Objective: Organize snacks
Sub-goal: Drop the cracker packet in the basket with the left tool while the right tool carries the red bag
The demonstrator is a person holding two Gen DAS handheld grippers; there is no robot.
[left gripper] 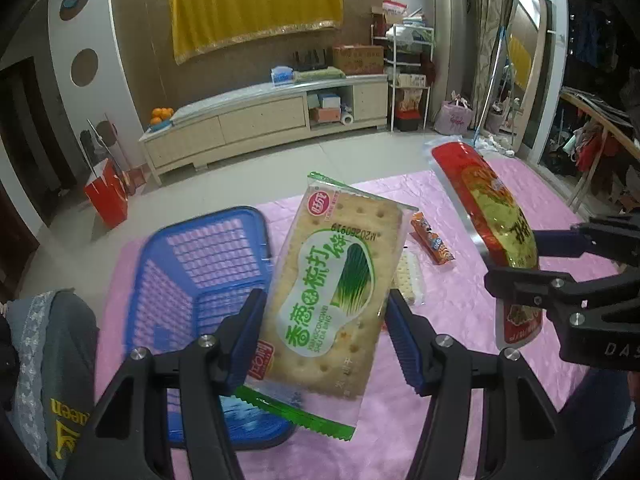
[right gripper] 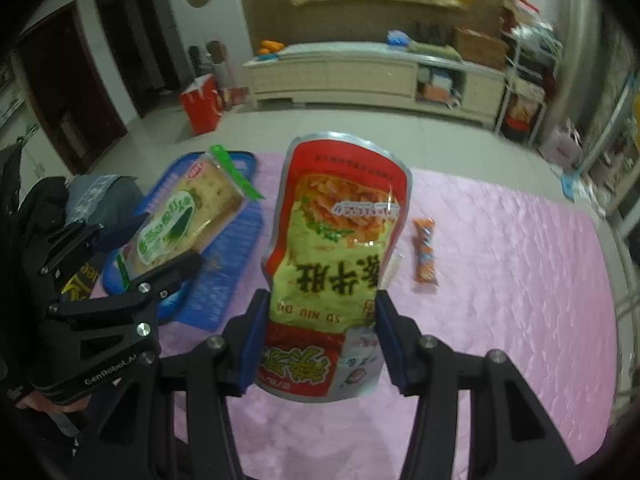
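My left gripper (left gripper: 326, 320) is shut on a green-and-white soda cracker packet (left gripper: 336, 280) and holds it above the right edge of the blue plastic basket (left gripper: 192, 264). My right gripper (right gripper: 320, 328) is shut on a red-and-yellow snack pouch (right gripper: 340, 240), held upright above the pink cloth. In the left wrist view the pouch (left gripper: 496, 216) and right gripper (left gripper: 516, 272) are at the right. In the right wrist view the cracker packet (right gripper: 180, 220) and left gripper (right gripper: 152, 248) hang over the basket (right gripper: 224, 280) at the left.
A small orange snack stick (left gripper: 432, 238) lies on the pink cloth (left gripper: 460, 320); it also shows in the right wrist view (right gripper: 425, 256). A small clear cracker pack (left gripper: 408, 276) lies behind the held packet. Dark clothing (left gripper: 56, 360) sits left of the basket.
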